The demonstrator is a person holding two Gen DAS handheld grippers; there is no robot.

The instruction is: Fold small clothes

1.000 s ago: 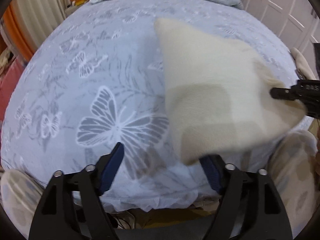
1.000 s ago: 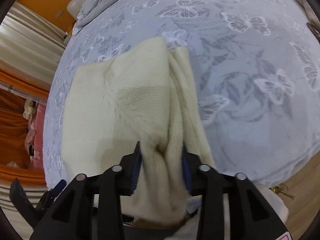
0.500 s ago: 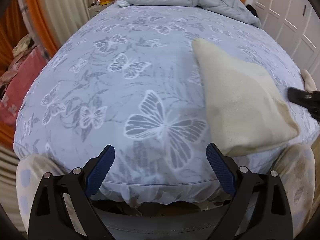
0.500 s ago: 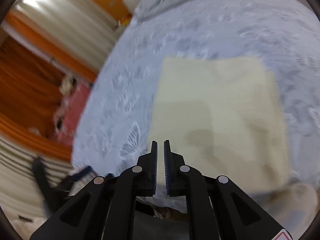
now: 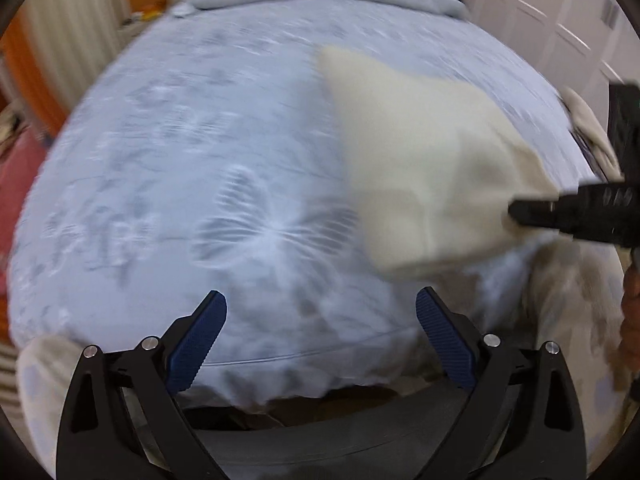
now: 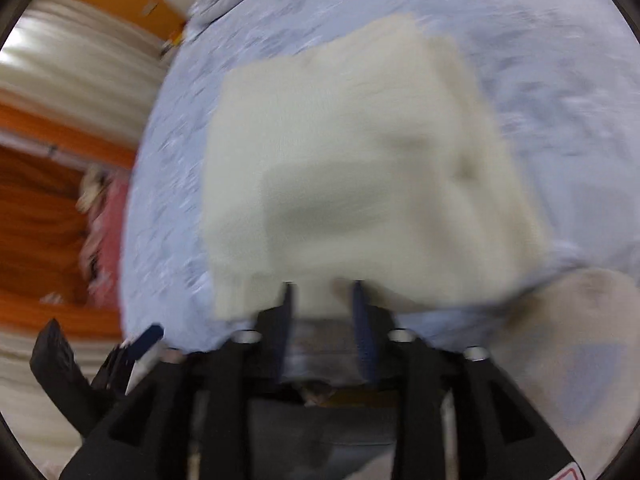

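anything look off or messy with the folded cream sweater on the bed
Nothing stands out. The cream sweater lies folded in a compact block near the edge of the butterfly bedspread, with only soft creases on top. Both views are blurred, so finer detail cannot be judged.

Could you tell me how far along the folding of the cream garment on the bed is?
Mostly done: the cream garment lies as a compact folded rectangle on the bed. The left gripper is wide open over bare sheet, holding nothing. The right gripper, jaws just reopening, sits at the garment's near edge; blur hides any grip. Left: perhaps a last fold or tidying.
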